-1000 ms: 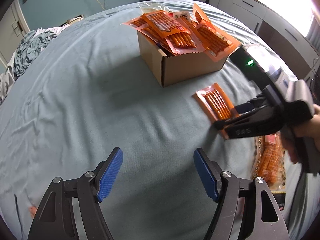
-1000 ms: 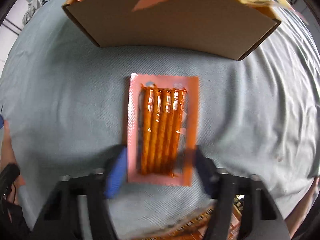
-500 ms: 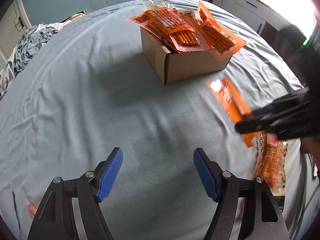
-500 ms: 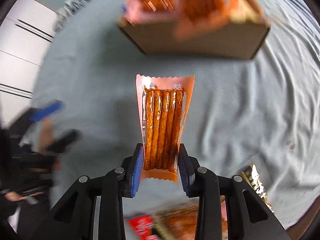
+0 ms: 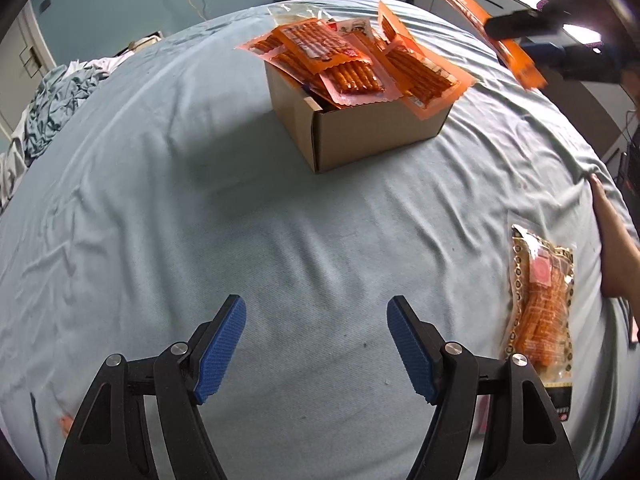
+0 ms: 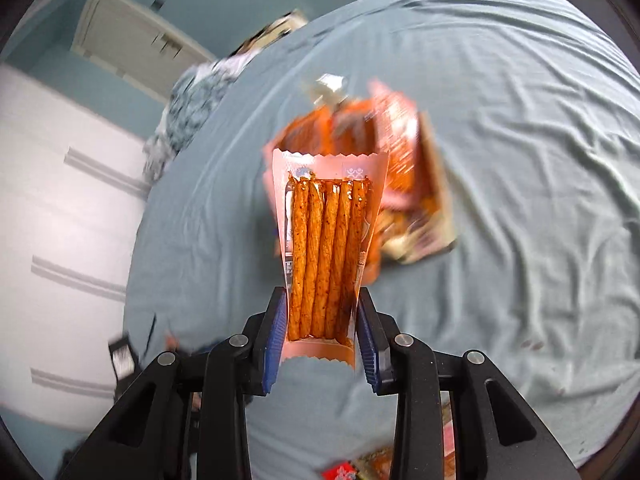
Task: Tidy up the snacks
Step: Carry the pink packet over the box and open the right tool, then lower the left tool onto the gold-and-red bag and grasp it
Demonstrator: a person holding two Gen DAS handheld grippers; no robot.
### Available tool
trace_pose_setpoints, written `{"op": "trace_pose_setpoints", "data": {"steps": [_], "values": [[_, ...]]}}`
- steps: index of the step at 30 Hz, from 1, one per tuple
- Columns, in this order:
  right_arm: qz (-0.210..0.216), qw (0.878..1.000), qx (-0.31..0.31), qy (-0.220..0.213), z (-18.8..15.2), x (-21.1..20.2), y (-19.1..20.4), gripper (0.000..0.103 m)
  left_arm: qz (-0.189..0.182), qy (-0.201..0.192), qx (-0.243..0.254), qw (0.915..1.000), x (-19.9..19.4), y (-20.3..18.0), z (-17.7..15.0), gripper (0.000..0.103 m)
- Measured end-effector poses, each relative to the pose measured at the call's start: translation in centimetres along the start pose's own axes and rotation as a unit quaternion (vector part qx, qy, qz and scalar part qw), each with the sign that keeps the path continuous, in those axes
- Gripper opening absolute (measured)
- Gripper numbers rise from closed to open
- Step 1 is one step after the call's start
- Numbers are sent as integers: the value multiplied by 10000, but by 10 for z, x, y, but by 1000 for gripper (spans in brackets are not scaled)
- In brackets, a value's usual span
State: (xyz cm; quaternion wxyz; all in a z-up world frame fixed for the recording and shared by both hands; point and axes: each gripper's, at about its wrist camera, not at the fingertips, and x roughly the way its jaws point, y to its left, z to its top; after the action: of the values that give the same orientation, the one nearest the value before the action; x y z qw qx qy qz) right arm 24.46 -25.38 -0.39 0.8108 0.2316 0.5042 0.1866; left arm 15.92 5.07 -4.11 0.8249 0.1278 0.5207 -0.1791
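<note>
No legible text; print on snack packets point(image 5: 352, 68) perhaps too blurred

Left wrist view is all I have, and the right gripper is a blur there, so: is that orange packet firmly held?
Observer: Yes. The right gripper has just closed on the orange packet, fingers pressing its two long edges.
Operator: Which end?
Observer: The near end; five sticks show inside.
Operator: Over the box?
Observer: Its far end overlaps the blurred cardboard box in the right wrist view.
</note>
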Motion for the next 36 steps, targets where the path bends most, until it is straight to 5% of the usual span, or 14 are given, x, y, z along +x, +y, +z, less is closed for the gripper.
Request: {"op": "trace_pose_setpoints", "data": {"steps": [6,12,16,18,20,26,32,36], "values": [[-207,9980,454,-385,37,1,-11,32,-29,56,-105,9999,1,7,-1,74],[-502,9981,42,-343,58,34,56,33,-40,11,-157,9999,-3,13,-3,74],[-1318,9908,250,-203,76,65,60,46,-83,81,-246,9996,-1,17,-3,74],[-1167,9911,630,-90,74,66,50,47,-93,24,-239,9997,-3,17,-2,74],[-971,9929,672,-165,71,60,47,62,-123,-49,-204,9997,-6,16,-1,74],[-1194,9918,412,-218,31,-2,35,66,-341,39,-101,9994,-3,7,-1,74],[-1175,9885,811,505,-61,-48,2,67,-561,249,786,9950,6,-36,-17,74],[-1233,9830,898,1022,-101,-43,-34,67,-520,418,1241,9900,7,-68,-32,74]]}}
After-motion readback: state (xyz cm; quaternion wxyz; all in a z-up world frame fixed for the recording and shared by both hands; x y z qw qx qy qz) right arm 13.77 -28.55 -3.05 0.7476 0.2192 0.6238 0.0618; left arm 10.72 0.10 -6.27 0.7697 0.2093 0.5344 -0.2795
